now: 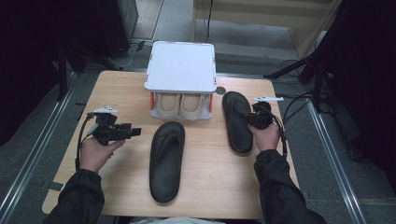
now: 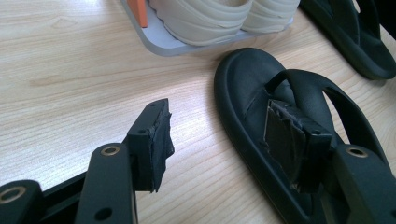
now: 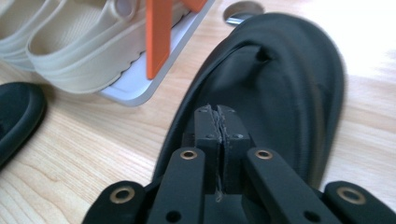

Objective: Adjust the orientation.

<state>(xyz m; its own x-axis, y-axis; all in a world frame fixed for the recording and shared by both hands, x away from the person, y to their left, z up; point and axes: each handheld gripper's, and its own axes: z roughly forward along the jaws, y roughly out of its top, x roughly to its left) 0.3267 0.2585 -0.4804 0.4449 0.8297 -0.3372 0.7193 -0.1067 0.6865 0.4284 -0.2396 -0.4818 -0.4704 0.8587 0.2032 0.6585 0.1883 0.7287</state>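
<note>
Two black rubber flip-flops lie lengthwise before the white two-tier shoe rack (image 1: 181, 65).
My left gripper (image 1: 122, 132), spread, sits just left of the middle sandal (image 1: 166, 161); my right gripper (image 3: 218, 122), pressed together, rests over the right sandal (image 1: 236, 121).

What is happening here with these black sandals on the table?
A person holds a gripper in each hand. The right gripper is shut over the right black sandal, though whether it pinches the strap is unclear. The left gripper is open beside the middle black sandal. A beige pair sits in the small rack.
</note>
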